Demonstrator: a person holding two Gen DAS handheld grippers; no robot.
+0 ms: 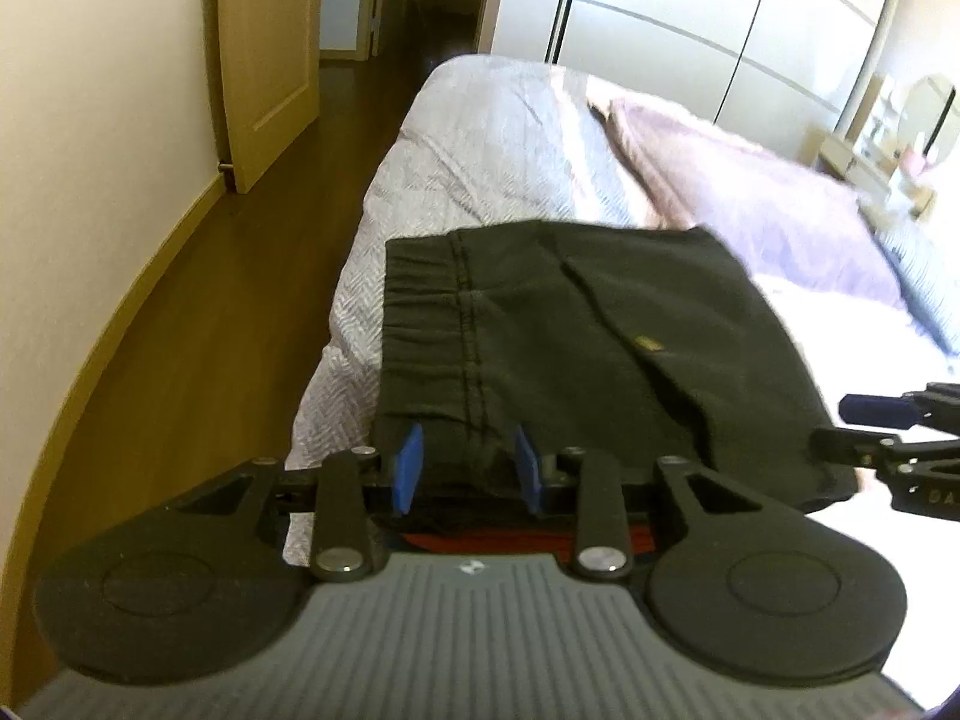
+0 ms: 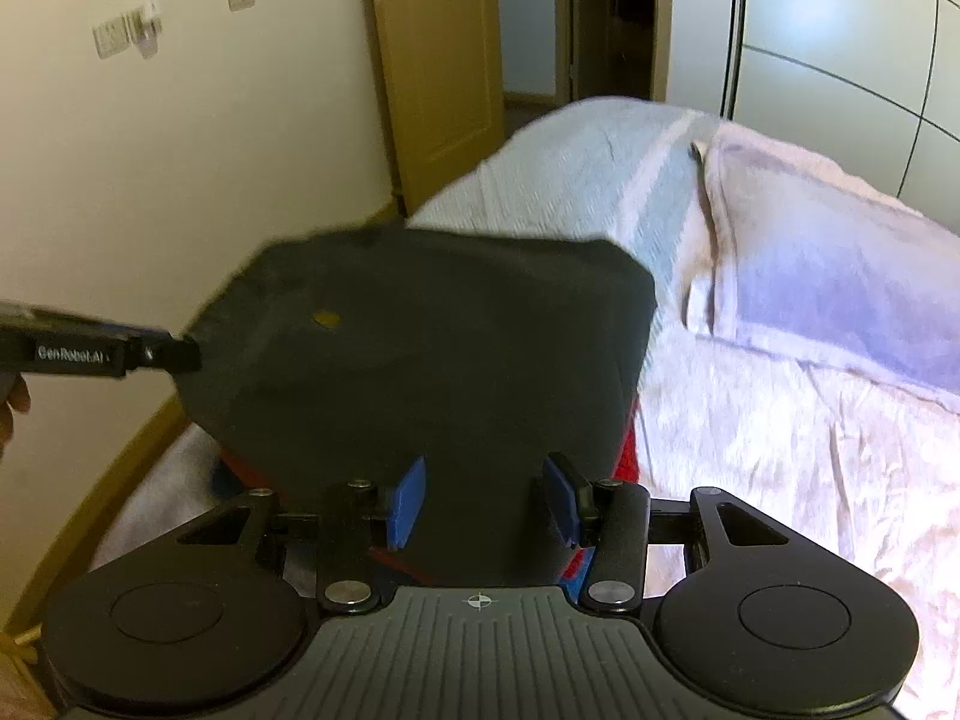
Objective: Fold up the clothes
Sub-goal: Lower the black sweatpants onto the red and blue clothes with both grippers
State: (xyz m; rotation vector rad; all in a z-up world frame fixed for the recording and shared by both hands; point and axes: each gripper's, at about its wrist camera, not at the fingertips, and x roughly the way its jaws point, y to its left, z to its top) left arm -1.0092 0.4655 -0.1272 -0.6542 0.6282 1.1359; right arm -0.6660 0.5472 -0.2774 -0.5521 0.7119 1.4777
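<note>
Left gripper (image 1: 465,468): blue pads (image 1: 410,463) set either side of the near edge of a dark folded garment (image 1: 588,324), by its gathered elastic waistband and stitched seam. The cloth fills the gap between the pads, which appear to pinch it.

Right gripper (image 2: 483,501): jaws stand wider, blue pads (image 2: 408,501) flanking the near edge of the same dark garment; cloth lies between them, but whether the pads actually press on it I cannot tell.

Dark garment: folded flat, a small yellow tag (image 1: 648,345) on its upper face. It is spread across the near corner of the bed (image 1: 492,144), on top of something red (image 2: 627,456) with a bit of blue showing beneath its near edge.

Other gripper in each view: the right one enters the left wrist view at the garment's right edge; the left one, lettered "GenRobot.AI", reaches the garment's left edge in the right wrist view, with a hand (image 2: 12,408) behind it.

Bed: pale herringbone cover, a mauve-pink blanket (image 1: 744,204) lying further along it.

Surroundings: wooden door (image 1: 270,60) open to a corridor, dark wood floor (image 1: 228,300), pale wardrobe doors (image 1: 720,30), round mirror (image 1: 927,120) at far right.
</note>
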